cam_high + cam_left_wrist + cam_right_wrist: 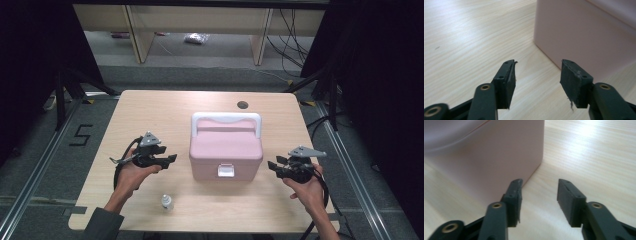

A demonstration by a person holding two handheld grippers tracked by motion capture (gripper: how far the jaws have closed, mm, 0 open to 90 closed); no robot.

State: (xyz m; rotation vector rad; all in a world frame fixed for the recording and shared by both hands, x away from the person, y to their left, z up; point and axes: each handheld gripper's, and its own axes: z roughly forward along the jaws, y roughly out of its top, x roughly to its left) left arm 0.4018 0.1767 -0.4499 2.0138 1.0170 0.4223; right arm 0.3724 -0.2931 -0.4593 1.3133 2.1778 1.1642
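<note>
I hold the left hand-held gripper (172, 159) and right hand-held gripper (272, 164) released, nothing between the jaws, flanking the pink box (226, 150) mid-tabletop (150, 110), likely to squeeze both sides. A small bottle (166, 202) stands near the box's front-left.

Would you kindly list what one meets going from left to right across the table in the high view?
Left tongs with open jaws → small clear bottle with a white cap → pink plastic box with a white handle → right tongs with open jaws, all over the light wooden table.
</note>
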